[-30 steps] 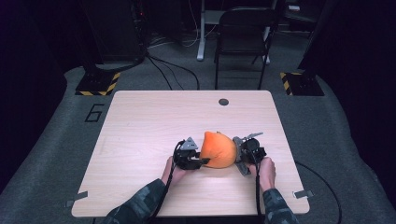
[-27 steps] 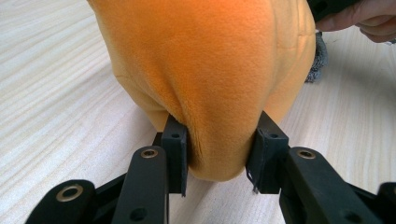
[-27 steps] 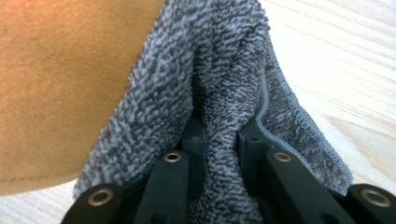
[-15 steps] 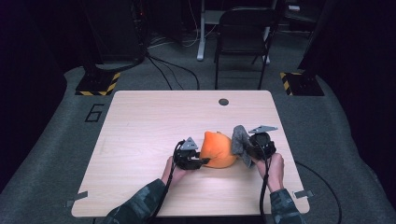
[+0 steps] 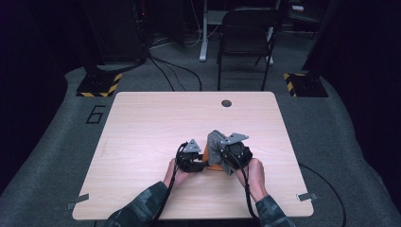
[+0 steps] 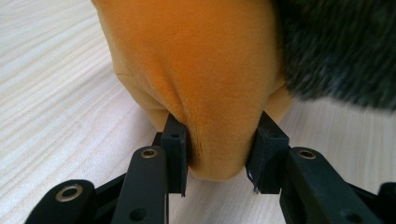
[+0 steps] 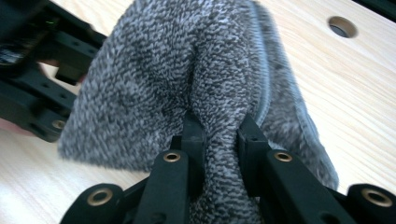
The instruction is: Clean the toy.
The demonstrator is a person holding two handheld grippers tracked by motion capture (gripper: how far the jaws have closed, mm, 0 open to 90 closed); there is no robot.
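While my left gripper (image 6: 217,158) clamps the orange cloth (image 6: 205,79) and my right gripper (image 7: 219,135) pinches the grey cloth (image 7: 187,79) lifted beside it, a thin fold could slip free if I tug.

**Free room and obstructions, table surface**

The table (image 5: 142,142) is open from nine through twelve o'clock of the two grippers. One small dark hole (image 5: 226,103) lies flush near the far edge at twelve. The orange cloth (image 5: 211,163) and the lifted grey cloth (image 5: 216,145) block the gap between left gripper (image 5: 197,163) and right gripper (image 5: 226,158). A chair (image 5: 246,40) stands beyond the table at twelve.
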